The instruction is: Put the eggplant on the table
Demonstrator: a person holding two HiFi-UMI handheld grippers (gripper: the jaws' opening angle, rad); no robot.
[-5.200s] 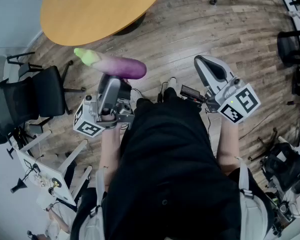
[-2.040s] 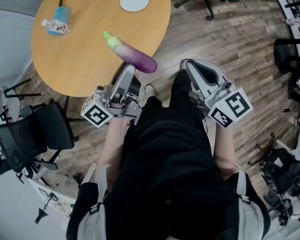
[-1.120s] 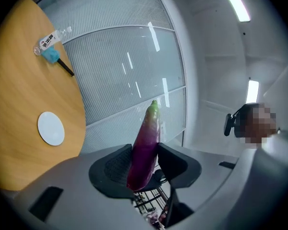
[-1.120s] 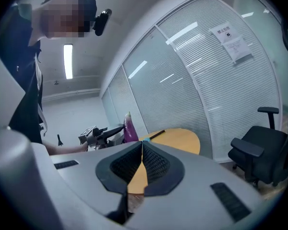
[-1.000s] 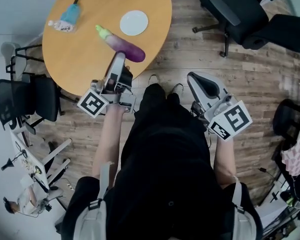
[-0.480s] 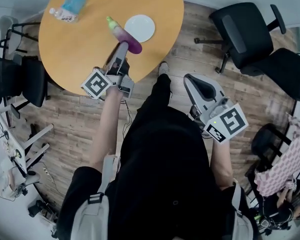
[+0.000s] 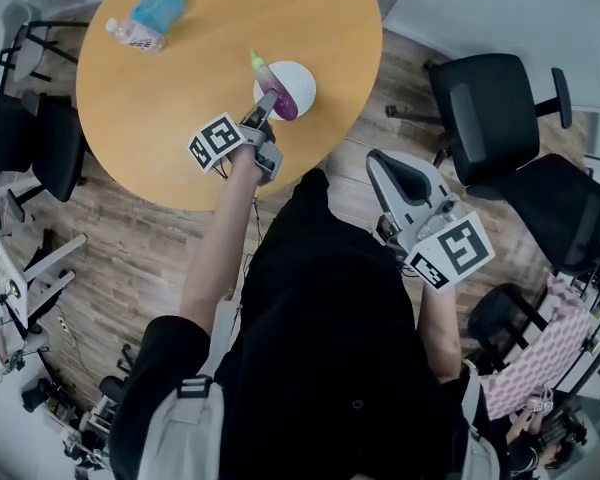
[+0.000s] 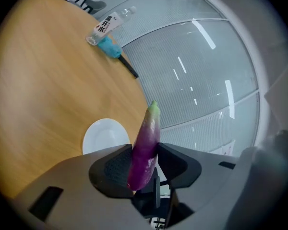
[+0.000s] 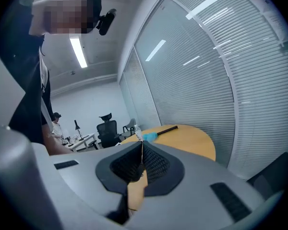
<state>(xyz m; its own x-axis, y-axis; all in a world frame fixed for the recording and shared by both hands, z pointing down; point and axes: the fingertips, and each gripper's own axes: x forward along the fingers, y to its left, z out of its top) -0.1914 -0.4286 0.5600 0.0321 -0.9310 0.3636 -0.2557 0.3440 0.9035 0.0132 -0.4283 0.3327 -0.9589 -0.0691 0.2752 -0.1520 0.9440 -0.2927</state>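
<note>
Far left in the head view, a black chair sits at the edge of the round wooden table. On the far side of the table lies a water bottle, touching a blue brush with a dark handle.

Your left gripper reaches over the table's near right part, and its jaws are clamped on the eggplant. In the left gripper view the pads press both sides of the purple lower half of the eggplant, with the green tip pointing up and away from you. The eggplant is held over a white plate. Can't tell if it touches the plate or the table. In that view the plate shows just left of the jaws, and the bottle is far back.

Your right gripper is off the table, over the wood floor beside your body. Its jaws are closed together with nothing between them.

Two black office chairs stand at right.
</note>
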